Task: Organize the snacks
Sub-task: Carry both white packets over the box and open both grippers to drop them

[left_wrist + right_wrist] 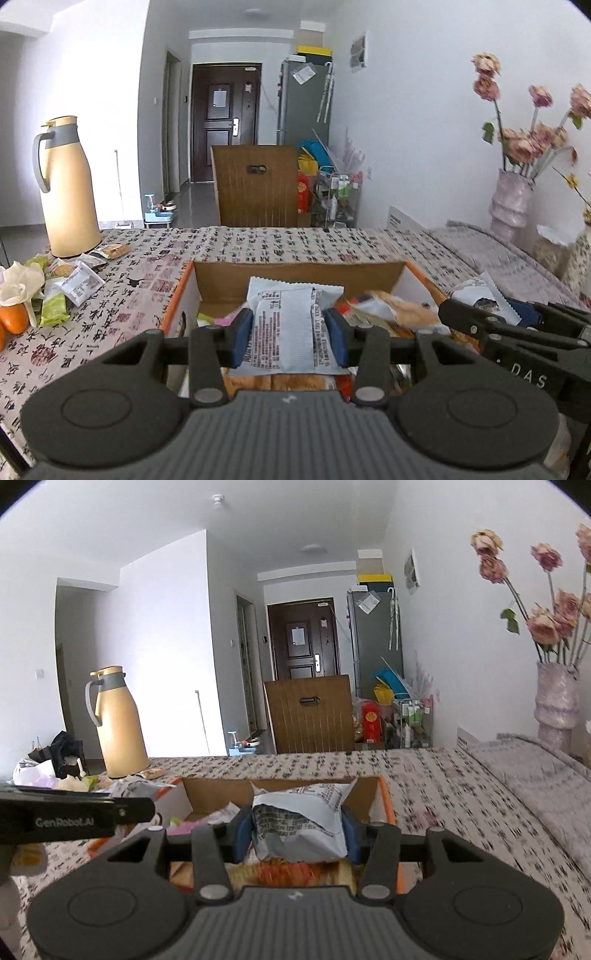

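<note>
Crowding the table's (258, 243) far left corner: a tan thermos (68, 188) w/ loose snack packs (74, 280) and an orange (13, 317) scattered by its base. A pink vase (511, 201) of dried roses stands at the far right edge. Beyond the far edge is a wooden chair back (256, 184). Mid-table sits an open cardboard box (295, 275) w/ orange trim, already holding several packets; its walls ring both grippers' loads.

Left gripper (290, 338) has its jaws clamped on a white snack packet (291, 332), held over the box interior. Pkt is flat, back side up, w/ a centre seam, dense black print and a serrated top edge.

Right gripper (295, 834) has its jaws pressed on a second white packet (299, 823), also over the box, toward its right wall. That one is crumpled and puffed, w/ printed text, top corner poking up. From the left wrist view the right gripper comes in from the right, just beside the box's right wall.
</note>
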A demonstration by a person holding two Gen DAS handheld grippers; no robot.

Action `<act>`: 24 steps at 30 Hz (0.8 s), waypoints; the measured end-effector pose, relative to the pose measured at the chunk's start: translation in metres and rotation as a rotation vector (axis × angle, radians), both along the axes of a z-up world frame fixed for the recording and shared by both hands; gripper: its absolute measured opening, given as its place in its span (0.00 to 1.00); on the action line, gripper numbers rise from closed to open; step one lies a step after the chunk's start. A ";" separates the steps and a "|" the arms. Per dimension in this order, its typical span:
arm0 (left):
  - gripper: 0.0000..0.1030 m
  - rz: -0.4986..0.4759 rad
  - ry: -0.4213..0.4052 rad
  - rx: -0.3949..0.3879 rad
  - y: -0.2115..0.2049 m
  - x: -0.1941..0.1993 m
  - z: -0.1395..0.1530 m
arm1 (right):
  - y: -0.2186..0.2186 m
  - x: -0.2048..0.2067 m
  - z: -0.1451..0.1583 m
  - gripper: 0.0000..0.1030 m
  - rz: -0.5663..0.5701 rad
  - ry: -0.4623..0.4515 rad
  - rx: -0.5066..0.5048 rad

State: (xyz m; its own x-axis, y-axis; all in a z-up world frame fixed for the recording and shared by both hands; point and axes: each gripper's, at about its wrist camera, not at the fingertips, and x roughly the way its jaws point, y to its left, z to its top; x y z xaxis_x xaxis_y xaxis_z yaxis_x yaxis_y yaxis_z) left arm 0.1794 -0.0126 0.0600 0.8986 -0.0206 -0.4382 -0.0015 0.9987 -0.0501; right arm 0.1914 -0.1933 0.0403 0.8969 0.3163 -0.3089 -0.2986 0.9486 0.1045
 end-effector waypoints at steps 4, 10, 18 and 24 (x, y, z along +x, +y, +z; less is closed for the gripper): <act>0.42 0.021 -0.008 -0.008 0.007 0.020 0.002 | 0.013 0.023 0.004 0.46 -0.001 0.004 -0.013; 0.42 0.059 -0.011 -0.020 0.016 0.047 -0.009 | 0.025 0.054 0.000 0.46 -0.022 0.016 -0.015; 0.60 0.077 0.011 -0.023 0.027 0.062 -0.028 | 0.023 0.072 -0.014 0.54 -0.029 0.024 0.013; 1.00 0.127 -0.029 -0.042 0.036 0.051 -0.025 | 0.009 0.071 -0.015 0.92 -0.078 0.019 0.047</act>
